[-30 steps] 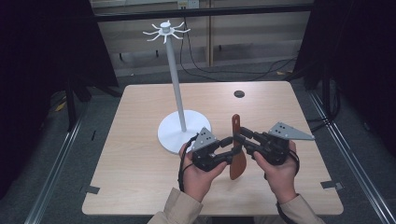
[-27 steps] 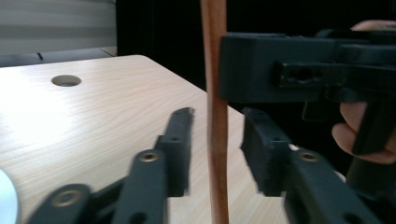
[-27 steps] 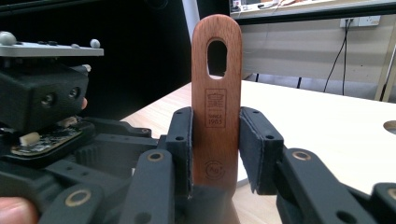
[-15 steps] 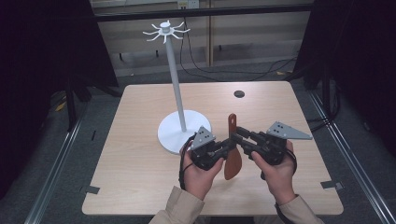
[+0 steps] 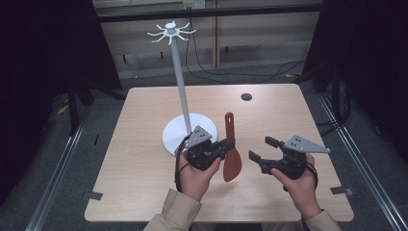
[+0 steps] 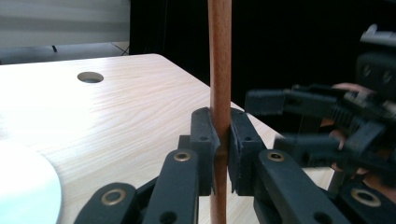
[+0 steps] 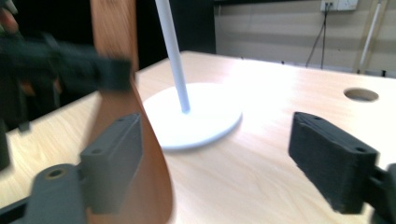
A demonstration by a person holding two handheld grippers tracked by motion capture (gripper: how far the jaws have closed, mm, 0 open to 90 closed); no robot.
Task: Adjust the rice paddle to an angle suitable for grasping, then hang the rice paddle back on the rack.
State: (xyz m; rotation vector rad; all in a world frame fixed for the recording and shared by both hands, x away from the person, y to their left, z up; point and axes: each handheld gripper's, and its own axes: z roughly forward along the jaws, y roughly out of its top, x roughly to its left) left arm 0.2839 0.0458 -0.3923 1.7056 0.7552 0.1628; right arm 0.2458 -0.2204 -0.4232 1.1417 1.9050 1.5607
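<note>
One table (image 5: 144, 192), frame centre. One white hook stand (image 5: 177, 72), centre-left, hooks empty, likely awaiting the utensil. One wooden spatula (image 5: 232, 159), centre, upright, blade low. Left gripper (image 5: 226, 147) clamped on its handle; right gripper (image 5: 260, 149), right of it, jaws just opened wide, nothing between, apparently after a handover.

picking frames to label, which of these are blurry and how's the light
High view: sharp, even light on the table, dark surroundings. Left gripper view: wooden spatula handle and the left gripper shut on it are crisp; the right gripper behind is soft. Right gripper view: motion-smeared, worst on the spatula blade, with glare whitening the white stand base.
</note>
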